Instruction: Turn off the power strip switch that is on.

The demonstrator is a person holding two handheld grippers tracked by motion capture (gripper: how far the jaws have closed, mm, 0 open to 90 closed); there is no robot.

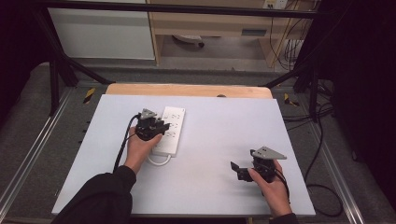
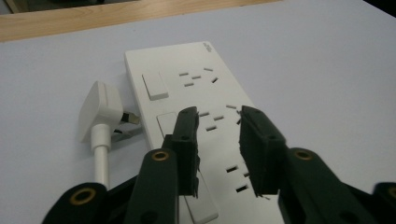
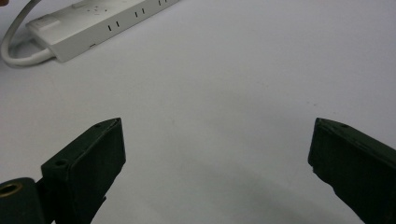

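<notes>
A white power strip lies flat on the white tabletop, left of centre. My left gripper hovers over its middle; in the left gripper view the jaws stand a little apart above the socket slots of the strip, with nothing between them. The strip's white plug lies on the table beside it, its prongs toward the strip's edge. My right gripper rests low at the front right, jaws wide apart over bare table, and the strip lies far ahead of it.
The strip's white cord loops at its near end. The white board sits on a wooden table whose edge shows at the back. Metal frame rails and loose cables run along both sides of the table.
</notes>
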